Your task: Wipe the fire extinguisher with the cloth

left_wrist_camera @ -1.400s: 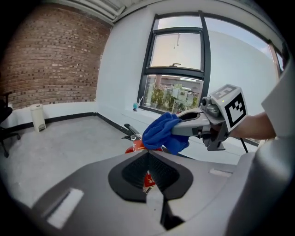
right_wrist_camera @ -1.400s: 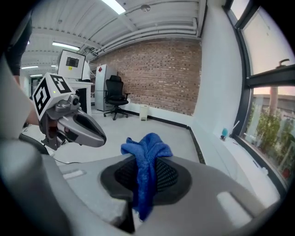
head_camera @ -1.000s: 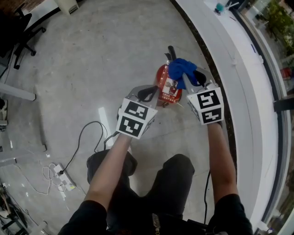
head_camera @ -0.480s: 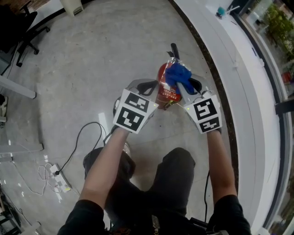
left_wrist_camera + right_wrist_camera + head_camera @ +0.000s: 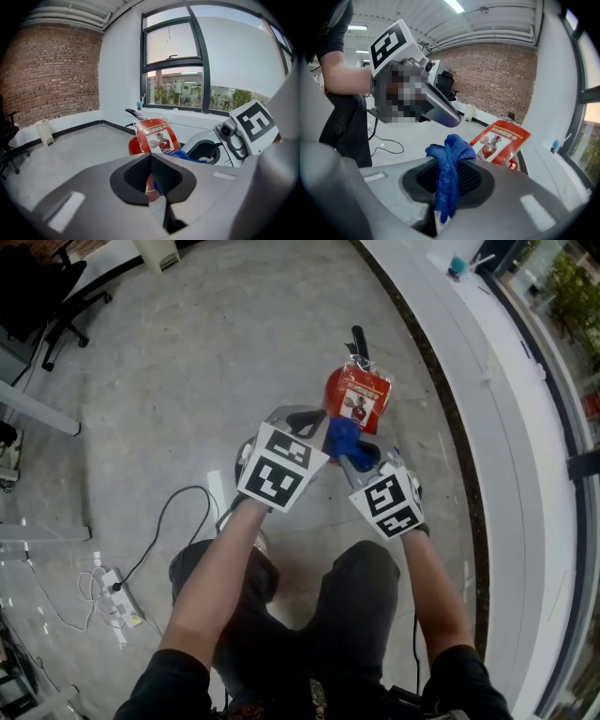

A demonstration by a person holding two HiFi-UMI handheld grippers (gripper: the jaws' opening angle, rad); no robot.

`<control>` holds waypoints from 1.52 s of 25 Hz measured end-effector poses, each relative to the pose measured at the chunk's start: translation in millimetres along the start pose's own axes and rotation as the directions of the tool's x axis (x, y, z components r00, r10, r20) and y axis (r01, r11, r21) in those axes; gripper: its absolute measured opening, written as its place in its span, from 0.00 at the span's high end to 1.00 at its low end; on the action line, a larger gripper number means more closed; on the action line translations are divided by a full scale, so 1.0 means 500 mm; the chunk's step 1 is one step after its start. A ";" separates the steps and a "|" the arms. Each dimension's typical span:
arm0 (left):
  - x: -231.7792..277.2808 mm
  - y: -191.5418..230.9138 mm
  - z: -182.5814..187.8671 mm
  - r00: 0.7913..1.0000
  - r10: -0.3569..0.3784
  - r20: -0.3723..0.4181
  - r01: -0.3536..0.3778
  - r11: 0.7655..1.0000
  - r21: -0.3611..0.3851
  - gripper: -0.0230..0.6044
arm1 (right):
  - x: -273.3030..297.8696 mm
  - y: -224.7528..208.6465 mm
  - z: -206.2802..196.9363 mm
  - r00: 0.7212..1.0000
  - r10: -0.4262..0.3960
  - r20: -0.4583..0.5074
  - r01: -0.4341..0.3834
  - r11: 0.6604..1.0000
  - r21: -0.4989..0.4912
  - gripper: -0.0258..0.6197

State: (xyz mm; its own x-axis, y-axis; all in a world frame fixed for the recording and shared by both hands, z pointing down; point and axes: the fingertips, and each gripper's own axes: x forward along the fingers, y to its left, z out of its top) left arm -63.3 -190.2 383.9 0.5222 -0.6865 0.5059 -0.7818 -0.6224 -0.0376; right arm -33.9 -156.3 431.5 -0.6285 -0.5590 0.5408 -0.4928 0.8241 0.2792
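A red fire extinguisher [image 5: 345,386] stands on the grey floor, with a black handle [image 5: 359,341] and a plastic-wrapped label card [image 5: 361,399] hanging on it. My right gripper [image 5: 349,448] is shut on a bunched blue cloth [image 5: 340,435], low at the extinguisher's near side. In the right gripper view the cloth [image 5: 447,161] hangs out of the jaws [image 5: 445,176], with the label card [image 5: 500,139] just beyond. My left gripper [image 5: 302,420] is shut on nothing, close beside the extinguisher's left side. In the left gripper view its jaws [image 5: 151,161] point at the red body [image 5: 137,144].
A dark strip and a white curved ledge [image 5: 506,399] under windows run along the right. A black cable [image 5: 173,512] leads to a power strip [image 5: 127,601] on the floor at the left. An office chair [image 5: 47,306] stands at the far left. The person's legs are below the grippers.
The right gripper has carried the cloth from the extinguisher's top down and towards the person, uncovering the label card. The left gripper has hardly moved.
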 end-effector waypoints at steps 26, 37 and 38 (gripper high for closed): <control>-0.004 -0.089 -0.034 1.000 -0.003 -0.027 0.004 0.999 0.043 0.96 | -0.054 -0.313 0.070 0.938 -0.325 0.118 0.298 0.933 0.201 0.88; -0.002 -0.090 -0.021 1.000 0.027 -0.004 -0.027 0.997 0.078 0.96 | -0.020 -0.297 -0.063 0.929 -0.323 0.181 0.181 0.823 0.539 0.88; -0.005 -0.092 -0.024 1.000 0.024 -0.010 -0.023 0.996 0.087 0.96 | -0.017 -0.300 -0.072 0.923 -0.331 0.197 0.171 0.810 0.561 0.88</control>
State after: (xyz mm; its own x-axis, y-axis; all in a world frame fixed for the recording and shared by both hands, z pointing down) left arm -32.7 -155.3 394.7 0.5000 -0.6976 0.5131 -0.7612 -0.6366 -0.1238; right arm 66.7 -272.0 413.5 -0.5354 -0.8066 0.2502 -0.8441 0.5210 -0.1268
